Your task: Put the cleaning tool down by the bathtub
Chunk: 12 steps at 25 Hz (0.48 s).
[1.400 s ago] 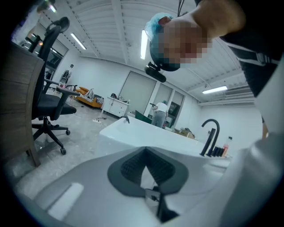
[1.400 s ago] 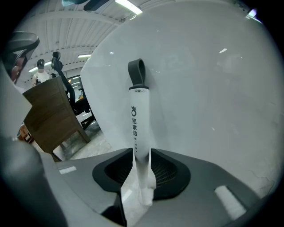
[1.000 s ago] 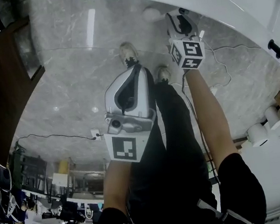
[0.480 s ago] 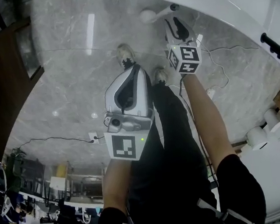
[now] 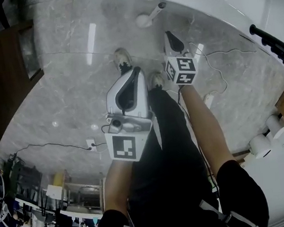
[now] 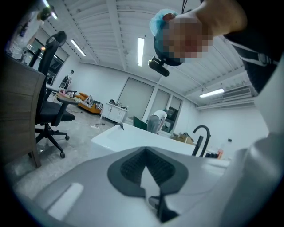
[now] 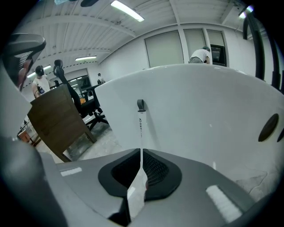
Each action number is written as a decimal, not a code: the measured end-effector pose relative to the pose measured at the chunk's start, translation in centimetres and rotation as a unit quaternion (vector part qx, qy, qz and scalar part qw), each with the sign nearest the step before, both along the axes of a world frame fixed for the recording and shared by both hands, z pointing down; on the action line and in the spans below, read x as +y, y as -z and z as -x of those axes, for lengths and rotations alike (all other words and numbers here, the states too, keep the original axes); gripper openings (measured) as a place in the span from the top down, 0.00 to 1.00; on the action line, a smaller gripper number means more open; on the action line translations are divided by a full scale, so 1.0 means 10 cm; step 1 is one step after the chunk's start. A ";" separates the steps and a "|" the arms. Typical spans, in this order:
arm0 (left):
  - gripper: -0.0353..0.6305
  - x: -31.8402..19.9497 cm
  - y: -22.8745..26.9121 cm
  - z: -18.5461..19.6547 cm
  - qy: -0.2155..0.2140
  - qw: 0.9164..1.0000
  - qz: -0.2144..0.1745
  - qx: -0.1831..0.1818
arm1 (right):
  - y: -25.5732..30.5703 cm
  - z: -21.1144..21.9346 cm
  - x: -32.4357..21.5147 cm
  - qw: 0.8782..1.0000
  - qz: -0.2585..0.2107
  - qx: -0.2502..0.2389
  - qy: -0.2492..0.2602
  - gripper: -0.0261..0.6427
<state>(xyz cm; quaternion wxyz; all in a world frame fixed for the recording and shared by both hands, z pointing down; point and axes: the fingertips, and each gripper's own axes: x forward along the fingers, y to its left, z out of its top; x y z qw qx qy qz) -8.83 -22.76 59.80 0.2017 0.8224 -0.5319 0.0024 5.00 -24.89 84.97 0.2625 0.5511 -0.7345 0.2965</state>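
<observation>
Right gripper view puts your right tool (image 7: 141,155) nearest. Its jaws have just been closing and now stand narrow, almost together, with nothing between them. Your left tool (image 6: 144,153) is likewise drawn together and empty.

Ahead of the right tool and clear of it, the brush (image 5: 143,19) is already down by the bathtub (image 7: 208,106). Its round head rests on the floor (image 5: 71,77), and its thin handle seems to lean up the tub's side.

The likeliest trouble from here, as I judge it, is a slide. A light brush propped between a polished floor and a glossy tub has little to hold it, so a small knock could send the handle skating sideways and clattering flat. That knock would most likely come from your right tool, which sits in line with the handle. Draw it away from the handle instead of sweeping across.

The tool pads are dark and ribbed, set in a smooth grey shell. The brush looks like white plastic, slim and straight, with a dark cap at its upper end. The floor is grey veined stone, shiny enough to mirror the ceiling lights. The tub is smooth white with a broad curved wall. Left of the right tool stands a brown wooden panel (image 7: 57,119). Far beyond the left tool, a black arched tap (image 6: 200,138) rises over a tub rim.
</observation>
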 end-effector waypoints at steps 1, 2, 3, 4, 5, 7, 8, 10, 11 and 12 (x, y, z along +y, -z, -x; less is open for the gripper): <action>0.94 0.03 0.06 -0.03 0.001 1.000 -0.006 -0.001 | 0.04 -0.02 0.04 1.000 0.001 -0.001 0.000 0.94; 0.94 0.04 0.12 -0.06 0.001 1.000 -0.014 -0.002 | 0.08 -0.04 0.08 1.000 0.002 -0.004 -0.001 0.96; 0.94 0.06 0.17 -0.10 0.000 1.000 -0.020 -0.003 | 0.12 -0.06 0.11 1.000 0.002 -0.007 -0.002 0.96; 0.94 0.08 0.20 -0.14 -0.001 1.000 -0.023 -0.004 | 0.16 -0.08 0.15 1.000 0.003 -0.011 -0.003 0.96; 0.94 0.11 0.22 -0.17 -0.004 1.000 -0.025 -0.006 | 0.21 -0.09 0.19 1.000 0.004 -0.015 -0.005 0.96; 0.94 0.18 0.27 -0.23 -0.009 1.000 -0.024 -0.011 | 0.31 -0.13 0.28 1.000 0.004 -0.022 -0.010 0.96; 0.94 0.22 0.29 -0.26 -0.011 1.000 -0.023 -0.012 | 0.38 -0.15 0.32 1.000 0.004 -0.026 -0.014 0.96; 0.94 0.30 0.38 -0.32 -0.013 1.000 -0.024 -0.015 | 0.52 -0.21 0.41 0.999 0.002 -0.034 -0.021 0.96; 0.94 0.34 0.43 -0.35 -0.013 0.999 -0.025 -0.015 | 0.60 -0.24 0.46 0.999 0.001 -0.037 -0.025 0.96; 0.94 0.37 0.48 -0.39 -0.014 0.999 -0.025 -0.015 | 0.69 -0.27 0.50 0.999 -0.001 -0.040 -0.027 0.96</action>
